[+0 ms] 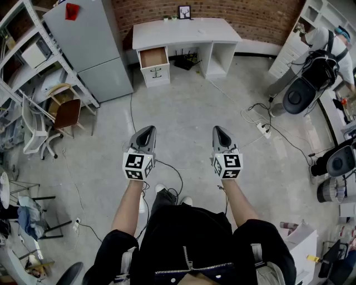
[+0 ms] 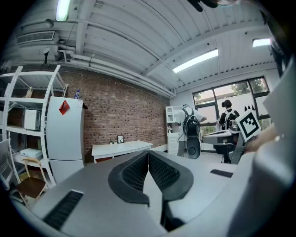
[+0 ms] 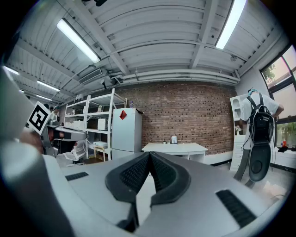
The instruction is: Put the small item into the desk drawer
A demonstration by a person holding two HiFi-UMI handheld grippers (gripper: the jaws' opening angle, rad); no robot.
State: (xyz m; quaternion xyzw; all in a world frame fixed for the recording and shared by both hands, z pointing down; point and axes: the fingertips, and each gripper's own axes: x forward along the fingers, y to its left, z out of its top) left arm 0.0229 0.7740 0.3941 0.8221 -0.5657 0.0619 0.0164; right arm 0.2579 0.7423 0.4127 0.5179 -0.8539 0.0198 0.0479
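Both claws are hanging out in front of the person over the grey concrete floor (image 1: 194, 106), well apart from the long white bench (image 1: 189, 32) that's sitting against the red brick wall (image 1: 245, 14). The left claw (image 1: 148, 132) is staying pressed together, its ribbed black pads (image 2: 134, 173) meeting at the tips with nothing pinched between them. The right claw (image 1: 219, 132) is doing exactly the same thing, squeezed closed on nothing. The bench's pulled-out top drawer (image 1: 153, 57) is sticking open at the left end in the head view, its brown inside showing. As for the small item, I'm honestly not managing to pick it out. A few tiny bits are sitting at the back of the bench top beside a small black picture frame (image 1: 184, 11), and they're too small to tell. A tall pale grey fridge (image 1: 89, 47) is standing left of the bench, and another person wearing a black backpack (image 1: 320, 61) is standing off at the right.
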